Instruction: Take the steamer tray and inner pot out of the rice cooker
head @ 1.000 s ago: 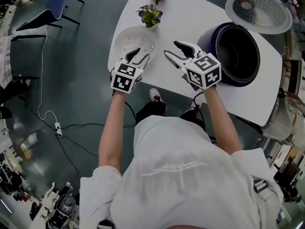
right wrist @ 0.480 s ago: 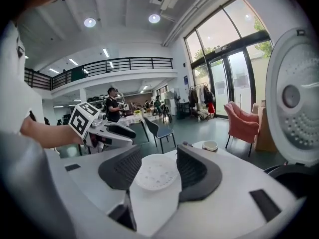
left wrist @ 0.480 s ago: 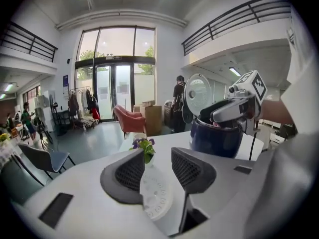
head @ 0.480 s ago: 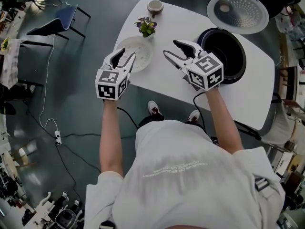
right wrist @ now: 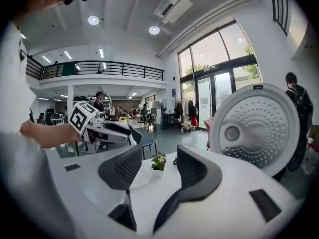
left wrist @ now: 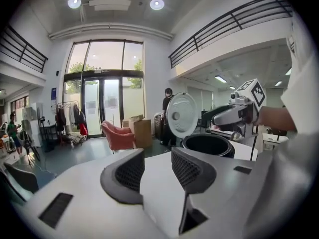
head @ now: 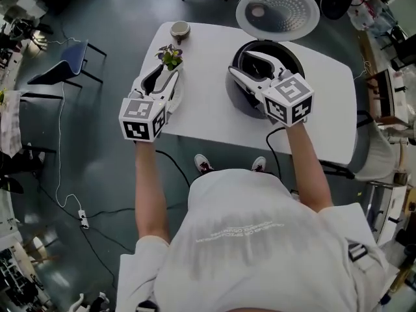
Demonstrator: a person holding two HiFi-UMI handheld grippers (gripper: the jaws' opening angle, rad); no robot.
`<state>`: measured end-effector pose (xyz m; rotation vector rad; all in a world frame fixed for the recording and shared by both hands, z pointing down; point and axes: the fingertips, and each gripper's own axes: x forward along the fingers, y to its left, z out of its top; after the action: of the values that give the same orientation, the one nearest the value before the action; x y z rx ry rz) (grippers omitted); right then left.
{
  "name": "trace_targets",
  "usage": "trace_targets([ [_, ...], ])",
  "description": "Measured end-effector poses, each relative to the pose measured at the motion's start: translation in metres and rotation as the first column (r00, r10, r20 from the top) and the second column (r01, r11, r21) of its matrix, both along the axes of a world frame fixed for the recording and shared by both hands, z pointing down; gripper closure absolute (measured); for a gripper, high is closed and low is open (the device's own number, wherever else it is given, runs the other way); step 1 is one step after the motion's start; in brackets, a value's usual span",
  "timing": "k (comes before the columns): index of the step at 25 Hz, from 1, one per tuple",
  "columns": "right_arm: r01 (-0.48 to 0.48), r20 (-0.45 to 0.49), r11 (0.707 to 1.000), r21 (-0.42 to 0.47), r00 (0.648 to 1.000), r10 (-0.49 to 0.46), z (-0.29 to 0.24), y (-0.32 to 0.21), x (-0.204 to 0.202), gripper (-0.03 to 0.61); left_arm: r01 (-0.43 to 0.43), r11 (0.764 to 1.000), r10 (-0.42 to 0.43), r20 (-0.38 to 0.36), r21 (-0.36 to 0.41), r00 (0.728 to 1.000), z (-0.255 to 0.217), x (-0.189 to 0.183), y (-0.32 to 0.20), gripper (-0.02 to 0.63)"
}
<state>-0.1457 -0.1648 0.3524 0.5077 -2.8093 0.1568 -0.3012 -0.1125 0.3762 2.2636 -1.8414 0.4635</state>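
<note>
two empty grippers: left gripper partly open, right gripper wide above the rice cooker.

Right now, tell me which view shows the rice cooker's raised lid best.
The right gripper view: the lid is close, its dimpled inner face and centre cap plain. The head view shows it whole but smaller, from above; the left gripper view, small and upright on the rice cooker.

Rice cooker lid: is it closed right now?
No. In the head view the lid stands swung up behind the rice cooker, whose dark inside is open to view.
</note>
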Motion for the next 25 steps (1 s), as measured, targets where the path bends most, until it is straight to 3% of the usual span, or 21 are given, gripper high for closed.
trace_targets([
  [7,-0.170,0.008,0.985,0.002,0.985,0.170,-0.006,-0.027,0.102,0.344,-0.147,0.989,0.147,-0.007,0.005,0.989,-0.005,0.090,-0.040,0.431],
  [14,-0.330,0.023,0.944,-0.016,0.944,0.330,-0.005,-0.046,0.191,0.344,-0.275,0.961,0.276,0.005,-0.018,0.961,0.000,0.168,-0.075,0.431],
  [19,-0.392,0.008,0.920,-0.033,0.920,0.392,0.003,-0.051,0.231,0.344,-0.303,0.952,0.303,-0.006,-0.037,0.953,0.008,0.199,-0.091,0.431],
  [25,-0.412,-0.024,0.909,-0.064,0.911,0.412,0.017,-0.056,0.247,0.344,-0.307,0.950,0.306,-0.014,-0.054,0.952,0.015,0.213,-0.099,0.431],
])
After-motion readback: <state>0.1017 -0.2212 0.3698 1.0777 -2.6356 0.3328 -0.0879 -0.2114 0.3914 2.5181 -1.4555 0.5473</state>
